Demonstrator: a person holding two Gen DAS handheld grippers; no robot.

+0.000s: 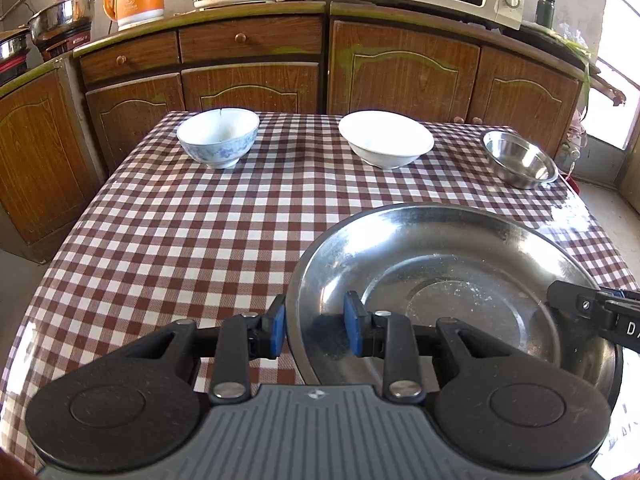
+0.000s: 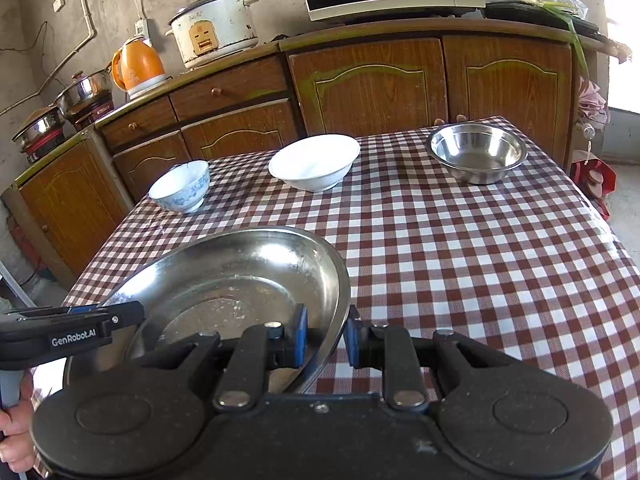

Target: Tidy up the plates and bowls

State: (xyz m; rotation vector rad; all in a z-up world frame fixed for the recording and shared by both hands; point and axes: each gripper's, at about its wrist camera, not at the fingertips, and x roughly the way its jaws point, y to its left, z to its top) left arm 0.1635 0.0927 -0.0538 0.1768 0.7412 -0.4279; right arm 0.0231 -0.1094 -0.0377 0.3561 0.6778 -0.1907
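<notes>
The left gripper (image 1: 316,326) is nearly closed, its blue pads (image 1: 354,322) clamping the left rim of the steel plate (image 1: 460,280): one pad outside the rim, one inside. The right gripper (image 2: 325,338) is likewise nearly closed, clamping the opposite rim. The plate is held between both grippers over the near part of the checked table (image 1: 180,240), tilted slightly; whether it touches the cloth cannot be told. Three bowls stand in a row along the far edge, well apart: a blue-patterned bowl (image 1: 218,136) at left, a white bowl (image 1: 386,138) in the middle, a steel bowl (image 1: 520,160) at right. A hand (image 2: 16,432) grips the left gripper's handle.
</notes>
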